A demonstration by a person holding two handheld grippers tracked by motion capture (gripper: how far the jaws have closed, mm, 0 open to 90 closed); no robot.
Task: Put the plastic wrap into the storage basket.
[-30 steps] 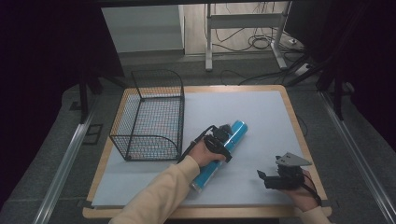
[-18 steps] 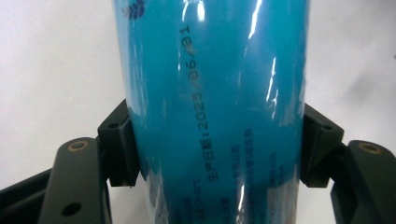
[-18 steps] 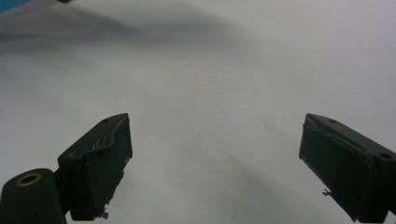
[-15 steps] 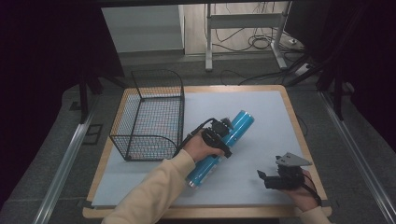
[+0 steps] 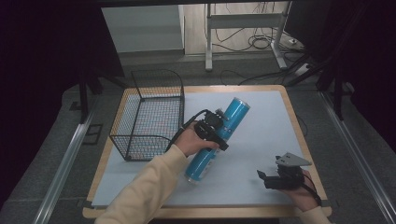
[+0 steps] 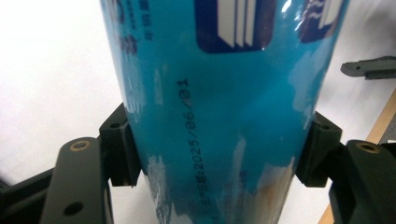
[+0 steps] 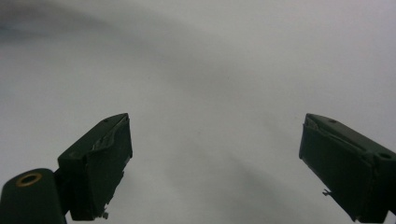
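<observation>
- Tabletop of pale wood under a light grey mat.
- Black wire-mesh basket, rectangular, stands at the left edge, toward the far corner.
- Tall blue cylindrical can with printed label slants across the tabletop's middle, just right of the basket.
- Left gripper clamps that can at mid-length, a jaw pad pressed on each side.
- Right gripper sits near the near right corner, jaws spread wide, nothing between.
</observation>
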